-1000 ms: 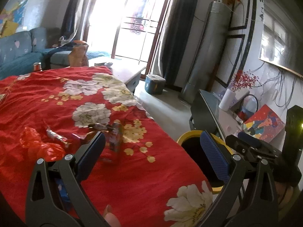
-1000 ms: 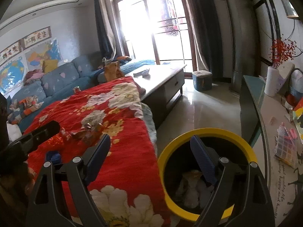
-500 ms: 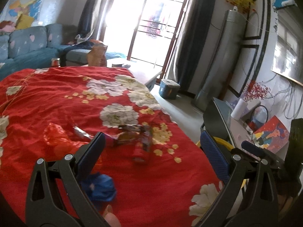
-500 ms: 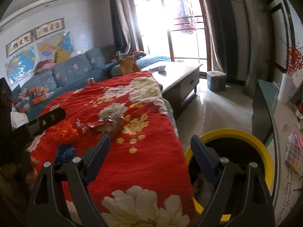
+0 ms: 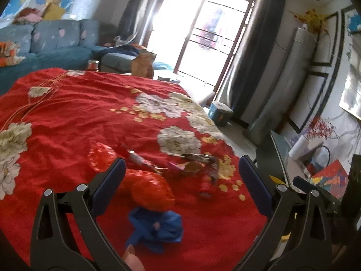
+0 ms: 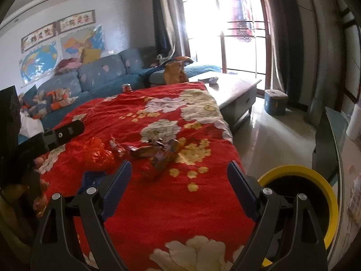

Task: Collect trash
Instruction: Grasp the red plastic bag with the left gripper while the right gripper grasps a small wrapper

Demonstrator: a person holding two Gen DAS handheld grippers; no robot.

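Trash lies on a red flowered cloth: a crumpled blue wrapper, a crumpled red plastic bag, and several foil snack wrappers. My left gripper is open and empty, just above the blue wrapper and red bag. My right gripper is open and empty over the cloth; the wrappers and red bag lie ahead of it. A black bin with a yellow rim stands on the floor to its right.
A low wooden coffee table adjoins the cloth's far end. A blue sofa lines the back wall. A small blue box sits on the floor by the balcony door. A glass-topped stand with clutter is at right.
Both grippers have swung left, away from the bin and over the cloth. The blue wrapper and red bag now sit between my left fingers; the bin has slid to the right edge.
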